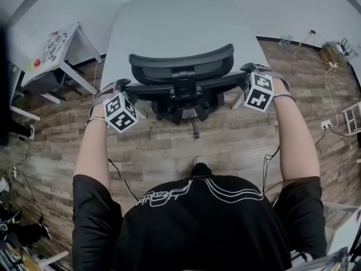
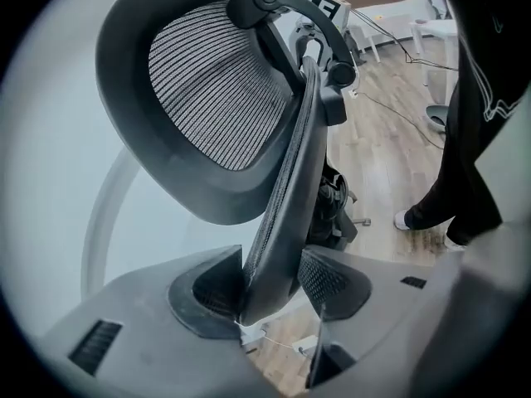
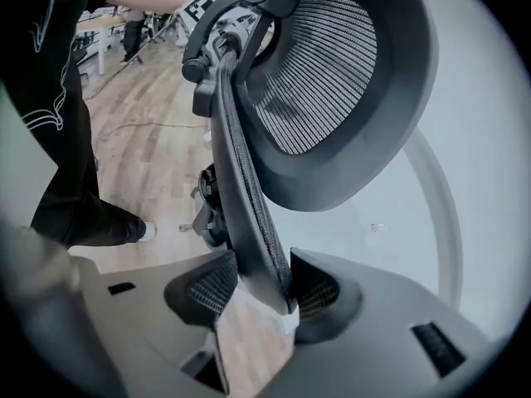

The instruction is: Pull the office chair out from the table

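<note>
A black mesh-back office chair (image 1: pixel 181 68) stands at the near edge of the light grey table (image 1: pixel 169 21), its back towards me. My left gripper (image 1: pixel 119 88) is at the left end of the backrest and my right gripper (image 1: pixel 249 71) at the right end. In the left gripper view the backrest's edge (image 2: pixel 282 222) runs down between the jaws of the left gripper (image 2: pixel 270 287) and fills the gap, with both pads on it. The right gripper (image 3: pixel 257 287) is closed the same way on the backrest's other edge (image 3: pixel 249 214). The headrest (image 2: pixel 207 98) curves above.
A white side table (image 1: pixel 59 58) stands at the left on the wood floor. Cables and a power strip (image 1: pixel 326 124) lie at the right, near a white rack (image 1: pixel 353 117). The chair's base (image 1: pixel 186 113) and a caster arm point towards my feet.
</note>
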Motion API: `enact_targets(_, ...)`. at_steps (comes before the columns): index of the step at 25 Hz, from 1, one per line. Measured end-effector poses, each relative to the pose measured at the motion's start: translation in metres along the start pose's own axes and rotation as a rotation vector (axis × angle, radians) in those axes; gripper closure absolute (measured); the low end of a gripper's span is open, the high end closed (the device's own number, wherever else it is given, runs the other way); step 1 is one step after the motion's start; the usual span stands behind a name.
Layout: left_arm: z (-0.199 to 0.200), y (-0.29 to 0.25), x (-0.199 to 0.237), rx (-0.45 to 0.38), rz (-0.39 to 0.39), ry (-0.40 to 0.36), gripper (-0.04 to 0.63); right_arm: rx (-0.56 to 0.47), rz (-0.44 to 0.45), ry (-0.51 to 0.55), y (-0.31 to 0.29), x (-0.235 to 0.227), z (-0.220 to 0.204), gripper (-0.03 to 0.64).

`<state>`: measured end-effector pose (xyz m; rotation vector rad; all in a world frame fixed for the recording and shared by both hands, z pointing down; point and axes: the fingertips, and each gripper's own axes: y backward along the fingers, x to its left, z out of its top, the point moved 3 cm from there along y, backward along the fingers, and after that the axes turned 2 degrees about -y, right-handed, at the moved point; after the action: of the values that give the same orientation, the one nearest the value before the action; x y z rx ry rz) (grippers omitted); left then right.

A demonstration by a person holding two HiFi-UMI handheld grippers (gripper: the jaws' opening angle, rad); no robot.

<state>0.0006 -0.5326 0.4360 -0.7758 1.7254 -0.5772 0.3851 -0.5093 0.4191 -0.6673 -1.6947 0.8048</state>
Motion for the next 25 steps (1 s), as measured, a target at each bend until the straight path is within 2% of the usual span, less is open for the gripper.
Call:
enact_targets(8,-0.028,0.047,-0.044,0.013,0.035,0.01,0.39,0.022,-0.003,-0.025,0.032,0.055,0.018,0.4)
enact_targets(13,-0.043,0.075,-0.068,-0.006,0.072,0.009,0.39,0.07,0.003,-0.031,0.053,0.086,0.027,0.4)
enact_targets(19,-0.081,0.112,-0.114,-0.052,0.114,-0.009,0.39,0.09,0.015,-0.049,0.077,0.151,0.048,0.399)
enact_targets(25,-0.084,0.132,-0.116,-0.068,0.125,-0.031,0.39,0.083,-0.001,-0.077,0.098,0.163,0.054,0.399)
